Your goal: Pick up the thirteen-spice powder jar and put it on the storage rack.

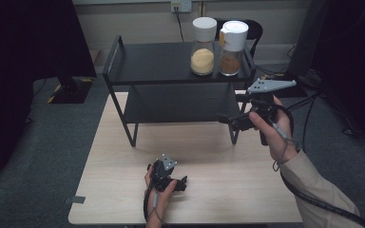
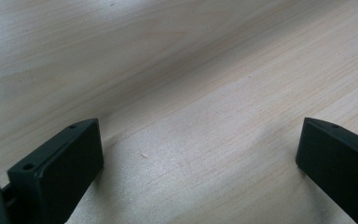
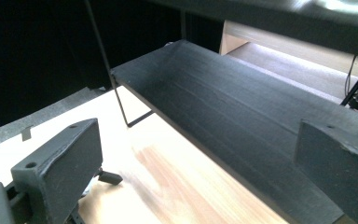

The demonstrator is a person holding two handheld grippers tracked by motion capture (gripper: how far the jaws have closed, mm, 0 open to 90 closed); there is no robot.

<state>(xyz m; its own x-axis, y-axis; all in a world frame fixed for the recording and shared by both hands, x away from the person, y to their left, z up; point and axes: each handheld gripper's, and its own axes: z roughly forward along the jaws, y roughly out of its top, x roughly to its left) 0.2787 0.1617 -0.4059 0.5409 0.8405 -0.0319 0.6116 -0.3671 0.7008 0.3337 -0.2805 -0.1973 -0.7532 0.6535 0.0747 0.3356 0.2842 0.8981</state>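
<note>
Jars stand on the top of the black shelf [image 1: 171, 61] in the high view: a yellow jar [image 1: 203, 46] just beside a brown jar [image 1: 231, 46], at the far right. The right gripper [image 1: 228, 118] is held up near the shelf's right leg, well below the jars. The left gripper [image 1: 183, 183] rests low on the counter [image 1: 218, 190], near the front.

Left gripper view: its fingers [image 2: 60, 168] are wide open over bare wood, holding nothing.

Right gripper view: its fingers [image 3: 60, 172] are wide open too, holding nothing, facing the lower shelf board [image 3: 223, 112].
</note>
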